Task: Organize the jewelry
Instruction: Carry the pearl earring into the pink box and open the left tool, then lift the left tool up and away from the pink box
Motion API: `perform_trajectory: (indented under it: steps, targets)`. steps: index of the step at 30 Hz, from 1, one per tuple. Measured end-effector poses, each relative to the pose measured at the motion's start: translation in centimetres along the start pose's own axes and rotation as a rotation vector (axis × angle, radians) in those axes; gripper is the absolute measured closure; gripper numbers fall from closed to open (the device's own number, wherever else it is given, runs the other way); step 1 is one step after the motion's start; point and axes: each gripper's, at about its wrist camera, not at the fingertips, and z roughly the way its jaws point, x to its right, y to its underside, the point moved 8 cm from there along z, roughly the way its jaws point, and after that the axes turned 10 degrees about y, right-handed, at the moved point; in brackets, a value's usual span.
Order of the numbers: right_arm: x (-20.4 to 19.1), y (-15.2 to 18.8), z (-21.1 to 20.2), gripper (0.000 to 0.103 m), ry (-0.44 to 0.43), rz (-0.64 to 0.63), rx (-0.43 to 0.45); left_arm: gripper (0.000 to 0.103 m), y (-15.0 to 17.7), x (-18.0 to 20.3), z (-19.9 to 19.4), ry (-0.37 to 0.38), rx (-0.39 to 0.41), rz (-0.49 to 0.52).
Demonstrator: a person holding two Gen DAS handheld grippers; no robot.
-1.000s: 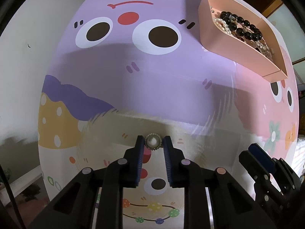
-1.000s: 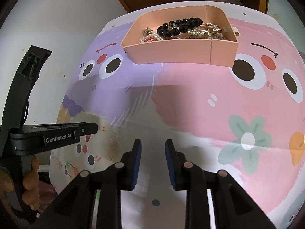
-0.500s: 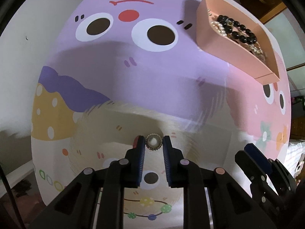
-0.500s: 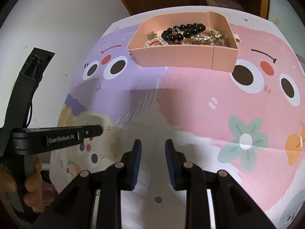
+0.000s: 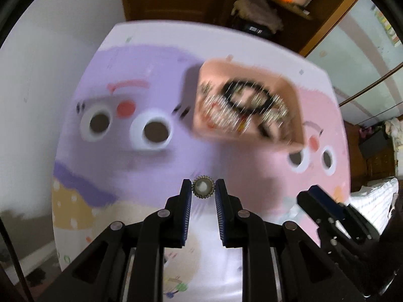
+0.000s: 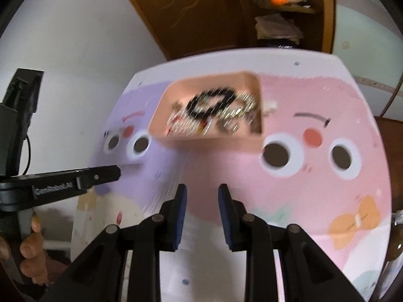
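2 grippers hang above a cartoon-printed surface (image 5: pixel 156 166), both views smeared by motion blur. The left gripper (image 5: pixel 203 188) has its jaws closed on a small round pearl brooch (image 5: pixel 203 187) with a toothed metal rim; the piece sits pinched right at the tips of the 2 blue pads (image 5: pixel 186 209), raised off the surface. Ahead of those jaws and a little to their right stands a pink tray (image 5: pixel 216 78), well apart from the tips. Inside it lies a heap of jewelry: a black bead bracelet (image 5: pixel 248 95) on top of pale pearl and metallic strands, too blurred to separate. Low at the right of the same view, the right gripper's dark body pokes in beside the left jaws.

The right gripper (image 6: pixel 202 193) has its jaws parted with nothing between them, only the pink-and-white print showing in the gap. The pink tray (image 6: pixel 201 142) is ahead of these jaws, slightly left of center, and the bracelet (image 6: pixel 214 102) rests in its larger compartment. To the left of the right jaws the left gripper's black body reaches in sideways, a hand (image 6: pixel 30 249) wrapped around its handle.
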Motion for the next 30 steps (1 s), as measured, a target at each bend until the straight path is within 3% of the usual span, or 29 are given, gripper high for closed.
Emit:
perform_trajectory:
  steps: [6,11,19,30]
  targets:
    - [1.8,-4.0,-0.3,0.077,0.014,0.054,0.041,0.086,-5.8,3.1,-0.5,0.056,0.107,0.011]
    - [2.1,-6.8,0.4,0.077,0.002,0.084,0.051,0.086,-8.1,3.8,0.1,0.08,0.179,0.027]
    - [2.0,-7.9,3.2,0.077,0.02,0.086,0.017,0.086,-7.8,3.3,6.8,0.069,0.142,0.027]
    - [2.5,-7.4,4.7,0.077,0.004,0.099,-0.012,0.082,-7.0,2.6,9.3,0.039,0.1,0.037]
